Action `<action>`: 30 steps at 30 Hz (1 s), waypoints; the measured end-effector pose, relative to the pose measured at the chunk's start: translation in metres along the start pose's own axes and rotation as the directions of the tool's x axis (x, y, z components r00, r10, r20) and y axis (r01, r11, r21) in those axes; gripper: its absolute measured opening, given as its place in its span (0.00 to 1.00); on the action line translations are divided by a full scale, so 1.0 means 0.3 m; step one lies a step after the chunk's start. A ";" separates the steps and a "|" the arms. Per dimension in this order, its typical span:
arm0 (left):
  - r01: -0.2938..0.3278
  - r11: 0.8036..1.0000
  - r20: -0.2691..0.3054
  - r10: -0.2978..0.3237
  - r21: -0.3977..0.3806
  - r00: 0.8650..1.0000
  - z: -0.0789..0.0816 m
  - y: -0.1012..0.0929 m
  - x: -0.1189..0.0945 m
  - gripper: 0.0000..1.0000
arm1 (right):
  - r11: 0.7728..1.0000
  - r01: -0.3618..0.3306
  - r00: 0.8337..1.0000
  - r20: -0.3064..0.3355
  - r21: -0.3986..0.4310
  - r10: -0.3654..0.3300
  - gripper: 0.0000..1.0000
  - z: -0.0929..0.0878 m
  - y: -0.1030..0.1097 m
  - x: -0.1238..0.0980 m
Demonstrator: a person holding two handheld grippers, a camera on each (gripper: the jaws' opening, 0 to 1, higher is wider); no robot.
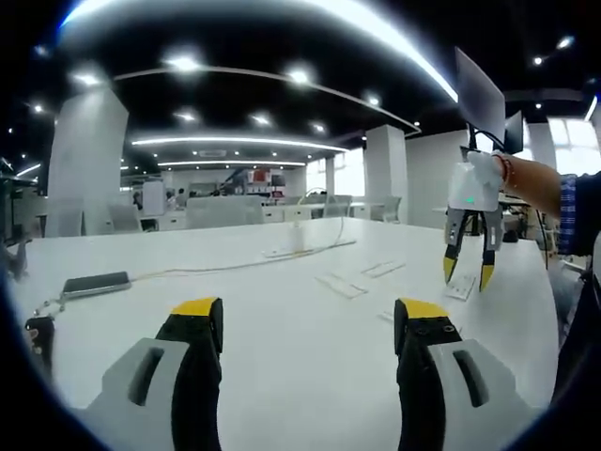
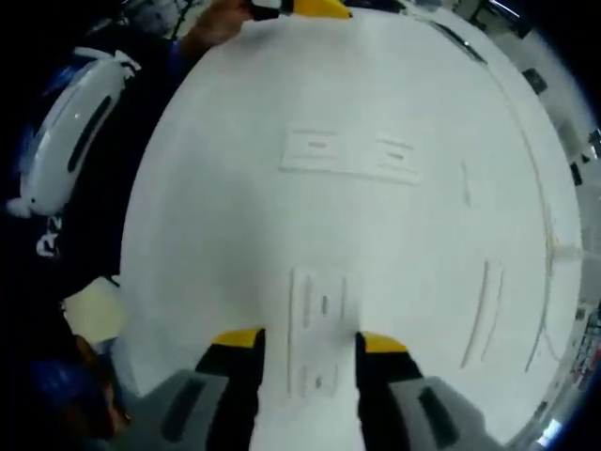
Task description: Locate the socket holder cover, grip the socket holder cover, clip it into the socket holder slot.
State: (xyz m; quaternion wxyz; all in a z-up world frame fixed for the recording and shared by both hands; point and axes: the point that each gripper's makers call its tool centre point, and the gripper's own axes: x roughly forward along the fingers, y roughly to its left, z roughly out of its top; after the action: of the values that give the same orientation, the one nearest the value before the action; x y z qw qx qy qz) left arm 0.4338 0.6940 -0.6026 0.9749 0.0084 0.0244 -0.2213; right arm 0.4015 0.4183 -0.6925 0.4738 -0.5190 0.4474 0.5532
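In the right gripper view a flat white rectangular part point(image 2: 319, 324), apparently the socket holder cover, lies on the white table point(image 2: 225, 225). My right gripper point(image 2: 310, 343) is open, one yellow-tipped jaw on each side of the part and a little above it. Farther off lies a longer white part with two rectangular outlines point(image 2: 349, 155), possibly the socket holder. In the left gripper view my left gripper point(image 1: 310, 315) is open over bare table. The right gripper point(image 1: 468, 273) hangs tips-down at the right, held by a hand, over a small white part point(image 1: 461, 287).
Two more flat white pieces point(image 1: 340, 284) point(image 1: 383, 269) lie mid-table. A phone point(image 1: 96, 284) with a cable rests at the left. A thin white strip point(image 2: 484, 310) lies to the right of the right gripper. The person's body and a white device point(image 2: 70, 122) are at the table edge.
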 end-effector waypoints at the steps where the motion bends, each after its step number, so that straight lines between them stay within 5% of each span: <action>1: 0.000 1.000 0.000 0.000 0.000 1.000 0.000 0.001 0.000 0.74 | 1.000 -0.003 1.000 0.000 -0.001 0.003 0.38 0.000 0.001 0.000; 14: 0.000 1.000 -0.012 0.000 0.000 1.000 -0.008 0.001 0.004 0.73 | 1.000 -0.006 1.000 -0.003 -0.006 0.006 0.28 0.008 -0.021 0.000; 30: 0.010 1.000 -0.007 -0.010 0.004 1.000 -0.001 -0.010 0.002 0.73 | 1.000 -0.003 1.000 -0.022 -0.011 0.003 0.28 0.012 -0.022 -0.002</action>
State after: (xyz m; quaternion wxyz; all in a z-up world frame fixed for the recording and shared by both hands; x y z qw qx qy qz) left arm 0.4330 0.6910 -0.6029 0.9736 0.0112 0.0273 -0.2262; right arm 0.4074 0.4228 -0.6917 0.4650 -0.5271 0.4502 0.5507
